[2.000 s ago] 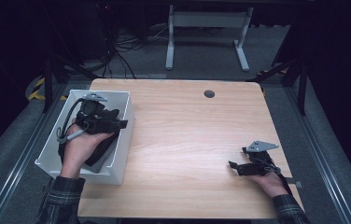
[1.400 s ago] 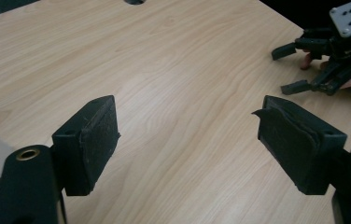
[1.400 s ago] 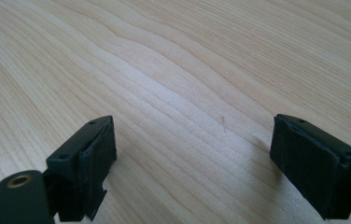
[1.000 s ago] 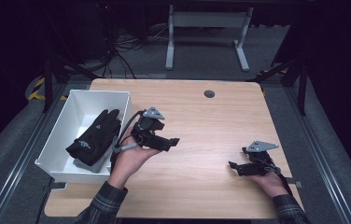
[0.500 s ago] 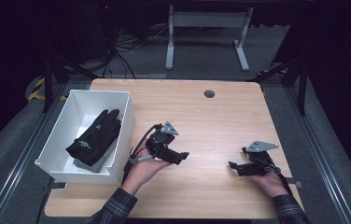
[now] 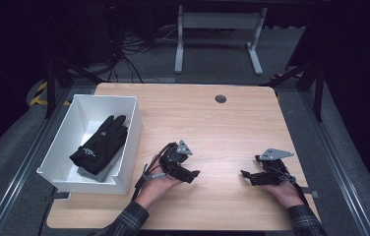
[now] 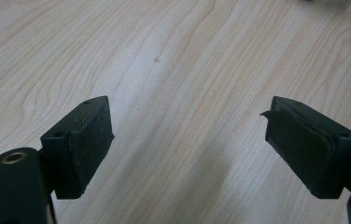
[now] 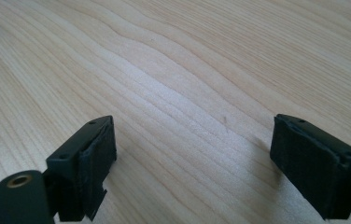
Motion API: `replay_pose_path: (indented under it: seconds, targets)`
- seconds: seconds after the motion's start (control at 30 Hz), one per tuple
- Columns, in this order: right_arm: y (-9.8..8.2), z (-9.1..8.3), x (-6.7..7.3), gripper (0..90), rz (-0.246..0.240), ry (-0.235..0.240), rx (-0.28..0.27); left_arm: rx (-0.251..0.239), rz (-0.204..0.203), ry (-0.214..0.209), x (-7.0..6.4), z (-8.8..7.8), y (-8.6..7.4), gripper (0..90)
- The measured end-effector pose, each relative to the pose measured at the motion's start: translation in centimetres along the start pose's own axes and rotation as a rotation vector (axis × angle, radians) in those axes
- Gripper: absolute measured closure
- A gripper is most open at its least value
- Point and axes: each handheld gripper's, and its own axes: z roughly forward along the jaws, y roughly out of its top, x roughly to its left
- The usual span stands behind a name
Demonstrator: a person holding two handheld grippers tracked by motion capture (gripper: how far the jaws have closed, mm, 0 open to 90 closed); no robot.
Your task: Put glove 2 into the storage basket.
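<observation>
Evidently soft and light, the black glove (image 6: 99,142) (in the white bin (image 6: 130,135), at nine o'clock) is best pinched mid-fabric; both grippers (image 6: 194,173) (image 6: 244,174) are held open, empty

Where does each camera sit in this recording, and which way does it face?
High view: fixed above the person's side, looking forward and down on the wooden table, the white bin with the black glove; both forearms, the left hand-held gripper and the right hand-held gripper show.
Left gripper view: rides on the left hand-held gripper, looking along its open jaws at bare tabletop.
Right gripper view: rides on the right hand-held gripper, jaws open, facing bare tabletop.
Shared: both gripper views show the same wood grain and nothing between the jaws.
</observation>
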Motion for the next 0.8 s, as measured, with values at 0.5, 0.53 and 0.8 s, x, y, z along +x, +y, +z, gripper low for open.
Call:
replay_pose_path:
  seconds: [0.5, 0.53, 0.8]
  targets:
    - [0.0, 0.0, 0.0, 14.8, -0.002, 0.002, 0.000, 0.024, 0.056, 0.034, -0.6, 2.2, -1.7, 3.8]
    - [0.0, 0.0, 0.0, 14.8, -0.002, 0.002, 0.000, 0.015, 0.061, 0.029, -0.6, 2.3, -1.9, 1.7]
    - [0.0, 0.0, 0.0, 14.8, -0.002, 0.002, 0.000, -0.009, 0.072, 0.020, -0.7, 2.3, -2.1, 0.2]
